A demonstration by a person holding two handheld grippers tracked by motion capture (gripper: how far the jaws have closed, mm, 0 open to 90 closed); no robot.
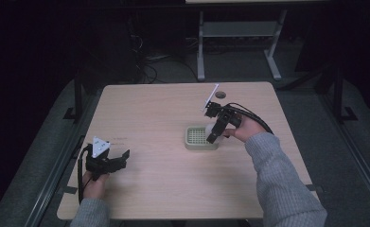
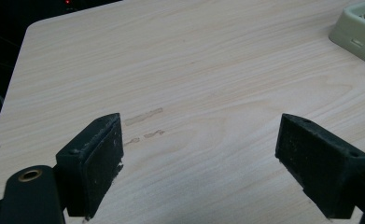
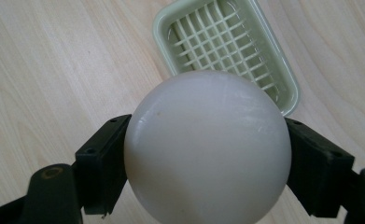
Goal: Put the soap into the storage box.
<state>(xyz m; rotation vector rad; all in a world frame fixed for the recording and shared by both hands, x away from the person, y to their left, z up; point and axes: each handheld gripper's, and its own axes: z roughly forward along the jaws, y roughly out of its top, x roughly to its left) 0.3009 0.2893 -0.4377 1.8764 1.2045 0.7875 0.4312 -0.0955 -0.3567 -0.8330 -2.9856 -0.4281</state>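
Note:
My right gripper (image 3: 208, 154) is shut on a smooth white ball (image 3: 208, 149), one black jaw pressed to each side of it. Below and beyond the ball lies a pale green soap dish (image 3: 227, 42) with a grid floor. In the high view the right gripper (image 1: 214, 135) hangs over the right part of the soap dish (image 1: 194, 137), where the white ball (image 1: 209, 128) peeks out by the jaws. My left gripper (image 1: 122, 158) rests low at the table's front left, open, with bare wood between its jaws (image 2: 199, 158). A corner of the soap dish (image 2: 360, 32) shows at the upper right.
The light wooden table (image 1: 163, 104) has a small round hole (image 1: 220, 95) near its far edge. Faint scuff marks (image 2: 145, 123) lie on the wood ahead of the left gripper. Beyond the table stand a metal desk frame (image 1: 239, 42) and cables on dark floor.

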